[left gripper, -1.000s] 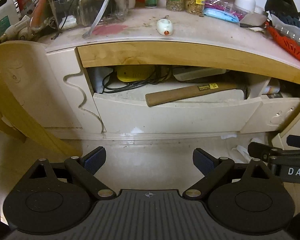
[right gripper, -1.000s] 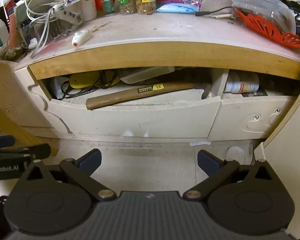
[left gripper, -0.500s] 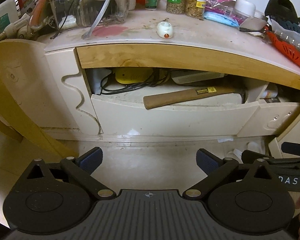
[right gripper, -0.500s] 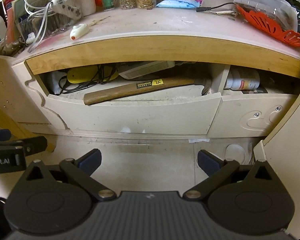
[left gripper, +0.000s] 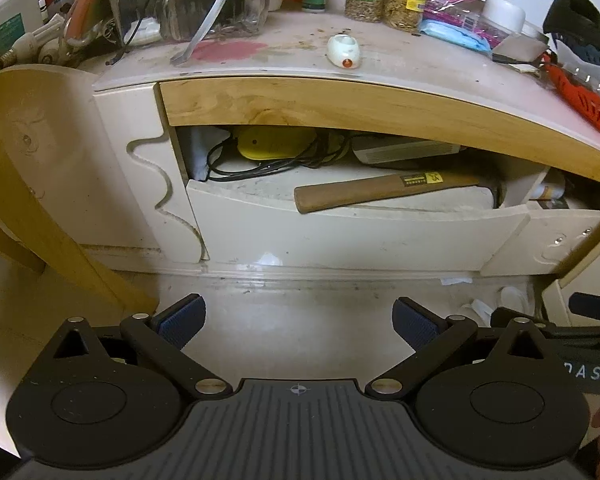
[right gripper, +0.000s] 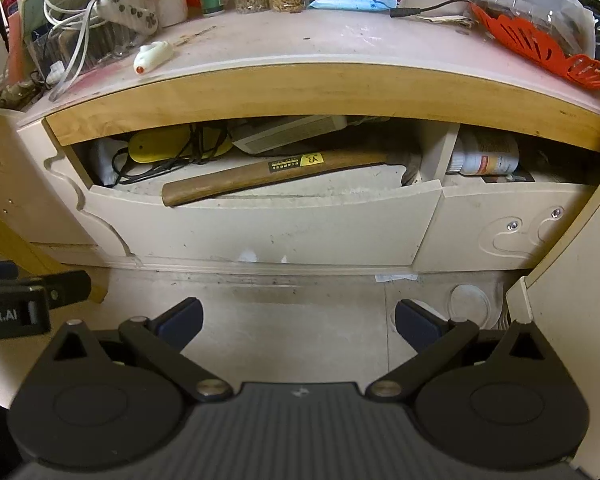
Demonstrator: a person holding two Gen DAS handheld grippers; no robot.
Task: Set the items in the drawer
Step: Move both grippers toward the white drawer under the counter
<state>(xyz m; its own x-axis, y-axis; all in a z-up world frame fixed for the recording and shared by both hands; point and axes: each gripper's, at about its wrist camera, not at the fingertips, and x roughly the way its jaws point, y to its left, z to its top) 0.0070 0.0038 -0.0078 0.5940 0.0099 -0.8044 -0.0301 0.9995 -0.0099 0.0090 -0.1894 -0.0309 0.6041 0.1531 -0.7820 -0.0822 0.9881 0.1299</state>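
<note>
Lying in open drawer (right gripper: 260,228): hammer (right gripper: 260,176), yellow device (right gripper: 168,145), black cable (right gripper: 152,166).

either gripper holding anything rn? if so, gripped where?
Nothing held. Left gripper and right gripper are both open and empty, short of the drawer; the hammer lies inside it, untouched.

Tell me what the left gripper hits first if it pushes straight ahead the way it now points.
Most likely the cream front panel of the open drawer, below the hammer handle. The left gripper is open and empty; nothing stands between, though depth is hard to judge.
</note>
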